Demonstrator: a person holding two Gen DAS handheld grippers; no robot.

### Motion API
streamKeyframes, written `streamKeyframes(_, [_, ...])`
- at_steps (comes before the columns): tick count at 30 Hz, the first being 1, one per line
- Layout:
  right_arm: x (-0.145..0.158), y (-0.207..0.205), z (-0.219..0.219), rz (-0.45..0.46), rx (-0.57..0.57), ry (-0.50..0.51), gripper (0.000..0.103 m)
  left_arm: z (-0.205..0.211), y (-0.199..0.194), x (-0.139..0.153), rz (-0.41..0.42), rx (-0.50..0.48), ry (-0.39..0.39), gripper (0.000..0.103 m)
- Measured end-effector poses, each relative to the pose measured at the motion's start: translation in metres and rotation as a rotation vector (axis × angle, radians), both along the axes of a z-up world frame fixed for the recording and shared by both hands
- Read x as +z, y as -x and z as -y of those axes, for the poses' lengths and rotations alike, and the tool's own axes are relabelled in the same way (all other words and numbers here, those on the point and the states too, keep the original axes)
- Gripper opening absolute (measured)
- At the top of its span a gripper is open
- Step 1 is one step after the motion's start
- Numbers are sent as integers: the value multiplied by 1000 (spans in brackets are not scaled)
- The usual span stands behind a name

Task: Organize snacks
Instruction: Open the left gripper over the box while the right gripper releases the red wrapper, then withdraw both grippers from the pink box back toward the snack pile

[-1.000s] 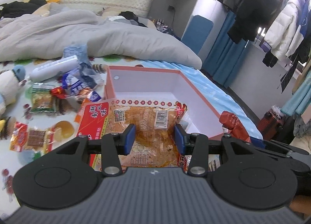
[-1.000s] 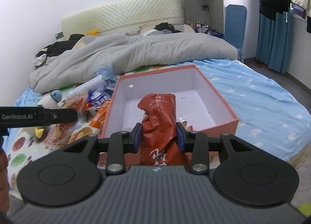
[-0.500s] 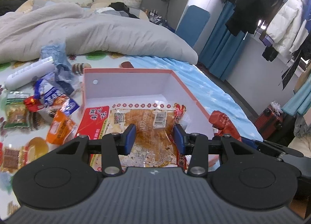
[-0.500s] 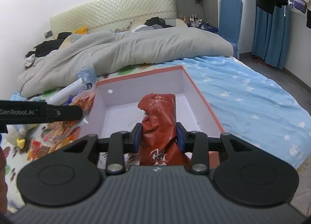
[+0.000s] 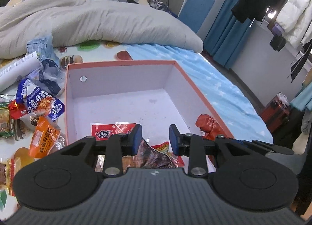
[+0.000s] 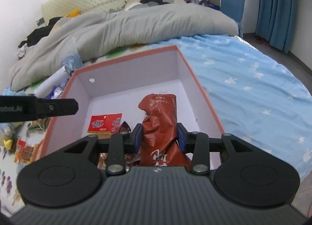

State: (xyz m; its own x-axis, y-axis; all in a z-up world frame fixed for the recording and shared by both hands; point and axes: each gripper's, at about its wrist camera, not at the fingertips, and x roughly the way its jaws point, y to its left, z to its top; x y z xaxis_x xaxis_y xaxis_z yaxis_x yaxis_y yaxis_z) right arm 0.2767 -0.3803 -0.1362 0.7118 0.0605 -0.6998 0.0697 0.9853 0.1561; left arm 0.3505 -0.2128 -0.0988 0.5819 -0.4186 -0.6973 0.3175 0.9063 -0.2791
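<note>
I take the box (image 5: 197,90) as my landmark: it sits open on the bed (image 6: 253,72), orange rim on all sides, pale walls inside. My right gripper (image 6: 159,137) hangs over the box's near wall, clamped on a crumpled red snack bag (image 6: 159,119) that stands up between the pads. My left gripper (image 5: 155,137) is over the near part of the box with its jaws apart; they have just been closing, and nothing is pinched between them. Below it, flat on the box floor, lie a red packet (image 5: 109,130) and a mixed heap of wrappers (image 5: 154,156) against the near wall. The far half of the box floor is bare, so there is open room toward the far wall and toward both side walls.

The left wrist view shows what the right one mostly misses: the loose pile outside the box's left wall, with a blue-and-white bag (image 5: 41,104) and an orange packet (image 5: 43,137) just beside that wall, and a white tube (image 5: 17,68) farther out. It also shows the held red bag poking up at the box's right rim. The right wrist view gives me the blue starred sheet right of the box, lying clear to the bed's edge, and a black bar of the left gripper crossing just outside the box's left wall. Beyond the far wall, a grey duvet (image 6: 136,28) is heaped across the bed.
</note>
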Motion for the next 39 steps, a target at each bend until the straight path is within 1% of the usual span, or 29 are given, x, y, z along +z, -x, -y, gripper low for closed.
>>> streamKeyframes(2, [-3,-2,0,-8,-1,-1,43,-1,0,-2,-5,2,-6,36])
streamKeyframes(4, [-3,-3,-1,-2,-10,1,60,-5,2,-3,-8,4,-9,36])
streamKeyframes(5, [-1,-1,-1,12,-8,-8,62,-7,3,-4,-9,6,-7,36])
streamKeyframes(8, [6,5,-4,38,1,-19,61,-13,10,1,1,18,-3,36])
streamKeyframes(13, [21,22,-12,75,-15,-26,61,-27,30,17,28,11,8,36])
streamKeyframes(16, [31,38,-20,106,-14,-27,61,-39,45,27,34,9,45,36])
streamKeyframes(22, [49,73,-40,157,-4,-17,61,-64,89,52,96,20,46,36])
streamKeyframes(25, [59,92,-48,180,-2,-26,61,-74,114,64,137,19,16,36])
streamKeyframes(28, [68,108,-59,200,22,-14,61,-90,137,74,153,32,43,37])
streamKeyframes(31, [75,123,-67,214,38,-16,61,-103,157,81,168,41,49,37])
streamKeyframes(33, [79,133,-70,218,44,-55,61,-111,171,83,180,38,44,37])
streamKeyframes(35, [81,141,-76,205,46,-58,61,-122,187,85,187,39,43,37])
streamKeyframes(39, [85,155,-89,218,94,-64,61,-144,217,85,192,79,15,37])
